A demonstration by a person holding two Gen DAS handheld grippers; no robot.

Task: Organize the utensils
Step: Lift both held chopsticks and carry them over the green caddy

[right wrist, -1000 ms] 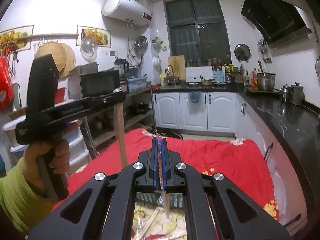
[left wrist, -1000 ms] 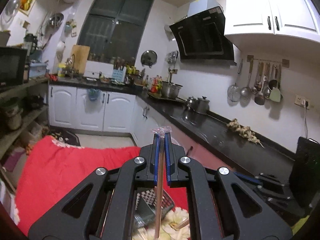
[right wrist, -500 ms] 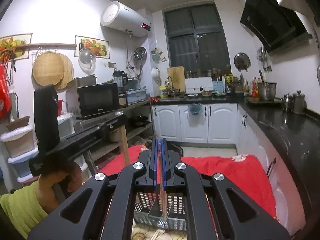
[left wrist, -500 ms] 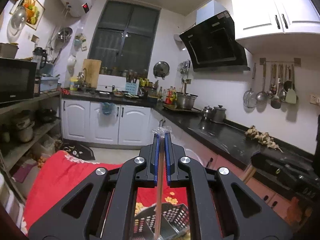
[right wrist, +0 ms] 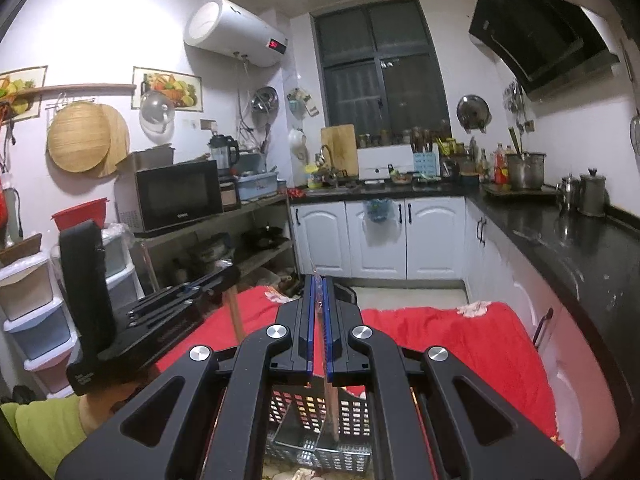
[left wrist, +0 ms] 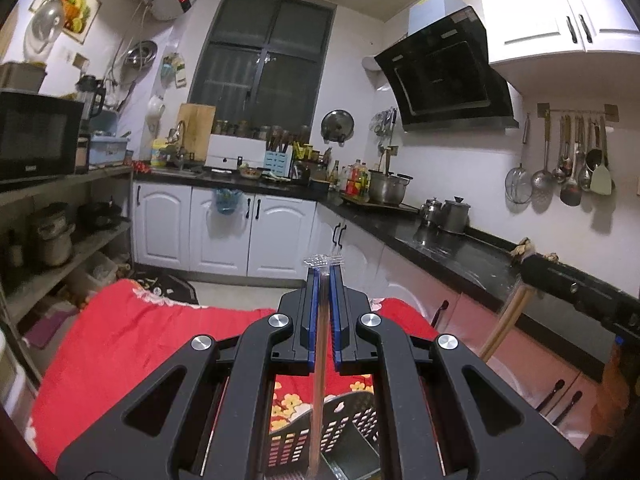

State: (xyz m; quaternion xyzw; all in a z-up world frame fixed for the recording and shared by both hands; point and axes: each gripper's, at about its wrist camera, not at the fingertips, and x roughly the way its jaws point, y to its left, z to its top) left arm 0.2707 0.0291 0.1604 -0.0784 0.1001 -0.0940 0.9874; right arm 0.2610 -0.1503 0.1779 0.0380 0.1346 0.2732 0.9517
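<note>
Left gripper (left wrist: 323, 276): jaws were squeezed together on a wooden chopstick (left wrist: 318, 400) that hung straight down out of the pads, right above the basket.
Right gripper (right wrist: 319, 292): same deal, clamped on its own wooden chopstick (right wrist: 330, 408), with the lower end dangling down into the basket.
Basket (right wrist: 296, 408): a black slotted plastic thing with a divider in it, sitting on the red cloth (right wrist: 460, 344) directly under both grippers.
Other gripper seen from the right wrist view: the left one (right wrist: 230, 276) sat left of the basket and a bit higher, stick poking down from it.
Person: a hand (right wrist: 104, 404) and a yellow-green sleeve (right wrist: 44, 428) showed under that left gripper, off to the left of the basket.
Kitchen counter (right wrist: 568, 248): black top, ran along the right of the basket.
</note>
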